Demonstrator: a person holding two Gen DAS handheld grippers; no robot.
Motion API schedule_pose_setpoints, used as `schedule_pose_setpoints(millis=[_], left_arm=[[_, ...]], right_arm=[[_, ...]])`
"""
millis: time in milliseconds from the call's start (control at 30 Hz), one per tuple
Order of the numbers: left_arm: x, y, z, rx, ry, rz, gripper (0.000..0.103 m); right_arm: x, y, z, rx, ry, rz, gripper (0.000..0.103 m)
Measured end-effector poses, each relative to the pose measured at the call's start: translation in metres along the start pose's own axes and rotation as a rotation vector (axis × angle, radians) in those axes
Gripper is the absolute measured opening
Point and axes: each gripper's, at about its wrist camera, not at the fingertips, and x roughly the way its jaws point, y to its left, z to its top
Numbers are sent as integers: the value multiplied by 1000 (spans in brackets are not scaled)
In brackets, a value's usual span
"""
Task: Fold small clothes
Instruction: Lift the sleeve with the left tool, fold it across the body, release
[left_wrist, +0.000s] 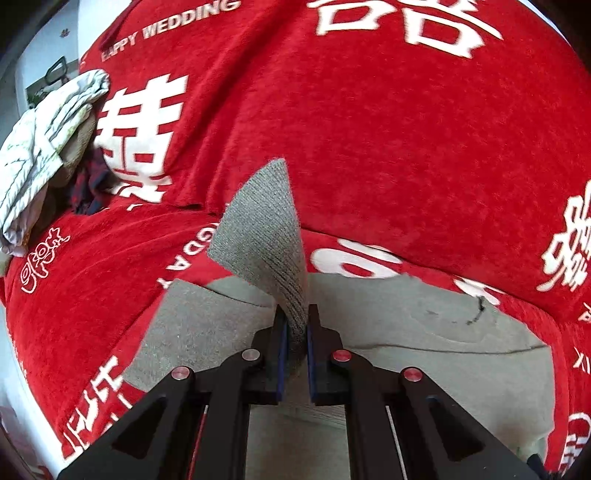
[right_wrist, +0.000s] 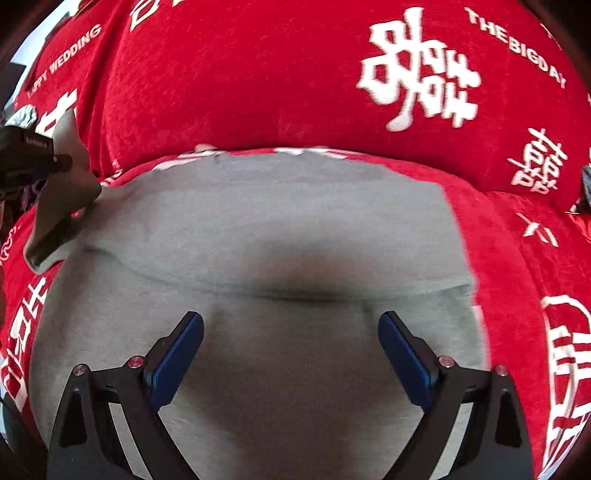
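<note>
My left gripper (left_wrist: 295, 325) is clamped on the grey garment's (left_wrist: 424, 332) ribbed cuff (left_wrist: 262, 236); my right gripper (right_wrist: 290, 347) hangs wide apart above it.

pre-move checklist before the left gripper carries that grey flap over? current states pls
1. Left gripper shut on the ribbed hem of the grey garment: ok.
2. Right gripper open, nothing between its pads: ok.
3. Garment body flat on the red cover: not ok, a crease crosses the middle.
4. Landing area on the garment free of other items: ok.
5. Pile of other clothes apart from the garment: ok.
6. Far edge alignment: cannot tell, blurred.
</note>
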Motion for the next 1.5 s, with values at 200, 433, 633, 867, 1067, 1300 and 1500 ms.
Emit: schedule_pose_setpoints(millis=[200,433,633,867,1067,1300,1500], left_arm=[[-9,-40,-7,57,-2,-8,10],[-24,-85,-21,141,-16,-22,10],[-30,-120,-32,198,1,-39,10],[-35,-162,-52,278,16,-53,10],[-46,-194,-66,332,8,-74,10],[-48,-225,-77,364,27,-96,10],[-41,-241,-97,402,57,-99,10]], right_arm=[[-15,-29,1,-2,-32,-48,96],[-21,-53,-5,25,-41,-65,96],[-24,-73,-10,57,-38,-79,96],[-36,-103,-14,97,-52,-95,96],[-46,-129,-19,140,-74,-111,96],[-50,-152,-30,198,-85,-106,96],[-48,-166,-40,226,-84,-97,96]])
